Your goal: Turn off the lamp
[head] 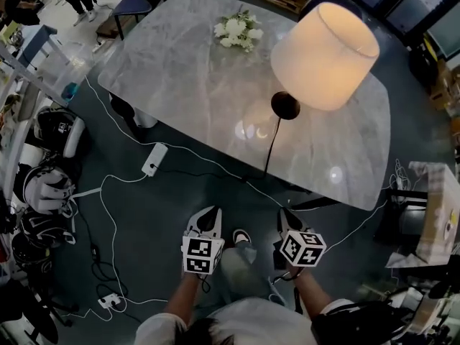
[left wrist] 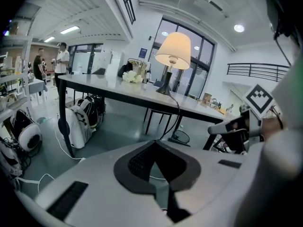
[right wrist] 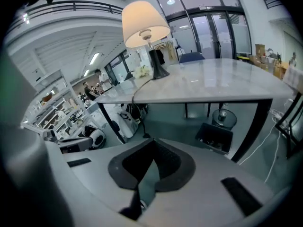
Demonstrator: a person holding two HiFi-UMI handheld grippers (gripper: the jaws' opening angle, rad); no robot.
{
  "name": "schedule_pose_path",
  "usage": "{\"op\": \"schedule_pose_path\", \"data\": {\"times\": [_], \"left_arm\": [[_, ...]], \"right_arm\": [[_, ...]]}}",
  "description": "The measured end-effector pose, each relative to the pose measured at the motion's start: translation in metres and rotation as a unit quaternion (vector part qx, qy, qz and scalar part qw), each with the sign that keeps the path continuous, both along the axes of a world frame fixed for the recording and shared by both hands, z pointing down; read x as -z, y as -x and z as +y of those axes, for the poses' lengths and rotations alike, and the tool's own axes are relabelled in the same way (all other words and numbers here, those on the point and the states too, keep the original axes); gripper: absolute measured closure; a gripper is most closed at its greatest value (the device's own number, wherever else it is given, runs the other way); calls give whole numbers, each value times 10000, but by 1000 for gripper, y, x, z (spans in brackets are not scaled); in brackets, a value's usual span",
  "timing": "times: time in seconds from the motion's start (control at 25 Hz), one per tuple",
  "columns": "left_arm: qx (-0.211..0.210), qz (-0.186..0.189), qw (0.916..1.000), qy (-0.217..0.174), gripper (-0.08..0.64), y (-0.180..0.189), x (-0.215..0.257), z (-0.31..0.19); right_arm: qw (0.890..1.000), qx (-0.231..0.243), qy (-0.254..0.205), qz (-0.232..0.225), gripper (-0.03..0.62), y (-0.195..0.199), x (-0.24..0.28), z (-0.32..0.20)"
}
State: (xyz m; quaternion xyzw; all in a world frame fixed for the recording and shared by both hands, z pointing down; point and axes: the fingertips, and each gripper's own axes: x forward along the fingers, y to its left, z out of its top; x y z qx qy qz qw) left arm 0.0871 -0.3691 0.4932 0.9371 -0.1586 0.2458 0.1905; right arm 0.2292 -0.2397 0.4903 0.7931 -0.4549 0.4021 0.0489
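The lamp (head: 325, 54) is lit. Its cream shade stands over a black base (head: 285, 106) on the marble table (head: 180, 70), and its black cord (head: 269, 149) drops over the near edge. My left gripper (head: 209, 218) and right gripper (head: 287, 217) hang low over the floor, short of the table's near edge, both shut with nothing in them. In the left gripper view the lamp (left wrist: 173, 48) glows far off above my left gripper (left wrist: 154, 144), whose jaws are closed. In the right gripper view the lamp (right wrist: 144, 20) sits up left of my right gripper (right wrist: 152, 143).
White flowers (head: 238, 31) lie on the table behind the lamp. A white power strip (head: 154, 159) and loose cables cross the floor at left. Bags and helmets (head: 50, 185) crowd the left side. A chair (head: 140, 2) stands at the far end.
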Motion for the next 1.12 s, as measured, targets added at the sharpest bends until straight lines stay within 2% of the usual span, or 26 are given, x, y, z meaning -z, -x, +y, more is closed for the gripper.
{"op": "schedule_pose_path", "data": {"times": [0.16, 0.48, 0.56, 0.72, 0.88, 1.04, 1.12], "left_arm": [[-47, 326, 9994, 112, 554, -21, -65, -8], [-35, 1086, 9927, 518, 554, -47, -190, -20], [-175, 1149, 9920, 494, 554, -51, -216, -23], [-716, 1074, 9916, 19, 554, -62, -258, -20], [-1228, 916, 9850, -788, 554, -76, -278, -21], [-1268, 872, 9784, -1382, 554, -86, -270, -22], [-1224, 914, 9714, -1816, 554, -93, -261, -25]], "right_arm": [[9998, -123, -111, -110, 594, -13, -75, -5], [9990, -64, -438, 77, 594, -36, -236, -29], [9985, -58, -527, 108, 594, -43, -278, -40], [9973, -39, -712, 188, 594, -59, -356, -55], [9951, -32, -977, 152, 594, -69, -414, -69], [9934, -44, -1130, 166, 594, -75, -434, -73], [9928, -73, -1188, 122, 594, -78, -434, -70]]}}
